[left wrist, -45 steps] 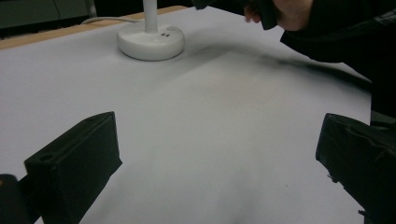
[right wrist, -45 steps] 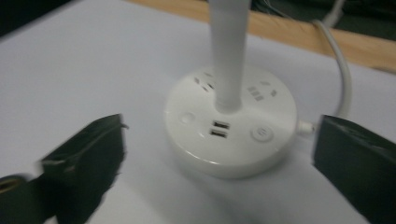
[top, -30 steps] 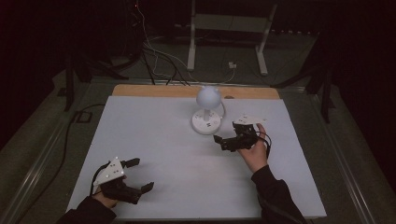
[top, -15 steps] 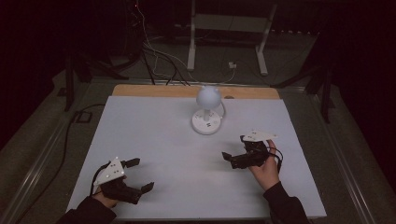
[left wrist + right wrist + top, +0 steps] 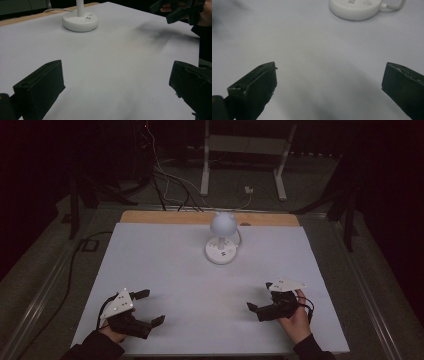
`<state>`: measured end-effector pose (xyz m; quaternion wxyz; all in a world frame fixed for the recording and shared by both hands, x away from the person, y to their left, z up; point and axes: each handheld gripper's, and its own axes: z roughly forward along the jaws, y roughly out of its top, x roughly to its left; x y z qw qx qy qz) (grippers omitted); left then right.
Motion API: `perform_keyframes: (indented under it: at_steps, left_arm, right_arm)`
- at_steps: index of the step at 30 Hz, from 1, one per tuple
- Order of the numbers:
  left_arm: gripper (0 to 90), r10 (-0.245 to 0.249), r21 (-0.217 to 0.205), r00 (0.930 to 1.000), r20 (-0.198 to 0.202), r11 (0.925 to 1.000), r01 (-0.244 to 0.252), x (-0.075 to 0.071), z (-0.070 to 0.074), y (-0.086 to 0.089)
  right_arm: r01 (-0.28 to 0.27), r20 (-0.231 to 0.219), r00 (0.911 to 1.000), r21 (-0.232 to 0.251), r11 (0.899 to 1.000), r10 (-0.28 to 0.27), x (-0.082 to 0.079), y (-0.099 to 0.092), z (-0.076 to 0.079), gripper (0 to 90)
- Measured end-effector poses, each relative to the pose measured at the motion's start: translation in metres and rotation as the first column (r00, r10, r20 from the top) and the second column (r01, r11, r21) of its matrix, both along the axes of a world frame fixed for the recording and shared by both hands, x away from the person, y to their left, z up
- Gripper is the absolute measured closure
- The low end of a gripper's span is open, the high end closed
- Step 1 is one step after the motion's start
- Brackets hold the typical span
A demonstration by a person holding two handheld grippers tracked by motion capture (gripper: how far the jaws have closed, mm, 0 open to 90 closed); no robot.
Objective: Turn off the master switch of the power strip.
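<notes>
White sheeting covers the counter [image 5: 165,270], with a strip of bare wood along its far edge. The left claw [image 5: 146,307] rests low near the person's edge, its jaws spread wide with nothing between them; in the left gripper view the two black jaws frame bare white surface. The right claw [image 5: 259,301] sits likewise at the near edge, jaws spread and empty, pointing across toward the left one.

Ahead of both claws, well apart from either, stands a small white desk lamp [image 5: 222,237] with a round head on a short stem and a disc base; its cord [image 5: 239,236] runs off behind it. From the left claw it lies forward and to the right; from the right claw, forward and to the left.

Both claws look parked in a neutral, symmetrical rest, probably so the lamp stays reachable from either side. Small markings sit on the lamp base [image 5: 80,21], too blurred to read.
</notes>
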<state>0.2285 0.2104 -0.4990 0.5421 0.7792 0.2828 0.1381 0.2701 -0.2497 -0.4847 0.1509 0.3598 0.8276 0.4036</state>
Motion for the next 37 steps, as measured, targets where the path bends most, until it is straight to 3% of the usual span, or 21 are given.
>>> perform_keyframes:
  at_steps: [9, 19, 24, 26, 37]
  left_arm:
    - [0.3, -0.001, 0.001, 1.0, 0.001, 1.0, 0.001, 0.0, 0.0, 0.0]
    - [0.3, 0.001, 0.002, 1.0, 0.004, 1.0, -0.001, -0.001, 0.001, 0.0]
    - [0.3, -0.004, 0.004, 1.0, 0.005, 1.0, 0.004, -0.001, 0.0, 0.0]
    - [0.3, -0.006, 0.006, 1.0, 0.006, 1.0, 0.005, -0.001, 0.0, -0.001]
    - [0.3, -0.006, 0.009, 1.0, 0.005, 0.9999, 0.005, -0.001, 0.0, -0.001]
  right_arm:
    - [-0.039, -0.012, 0.9992, -0.001, 0.999, 0.039, -0.016, -0.02, -0.013, 0.0]
    - [0.016, -0.045, 0.9989, 0.0, 1.0, -0.016, -0.031, -0.046, -0.021, 0.0]
    - [0.016, -0.019, 0.9997, -0.022, 1.0, -0.017, -0.034, -0.049, -0.023, 0.0]
    - [0.022, 0.003, 0.9998, -0.008, 1.0, -0.022, -0.033, -0.05, -0.022, 0.0]
    - [0.024, -0.003, 0.9997, 0.008, 1.0, -0.024, -0.03, -0.048, -0.024, 0.0]
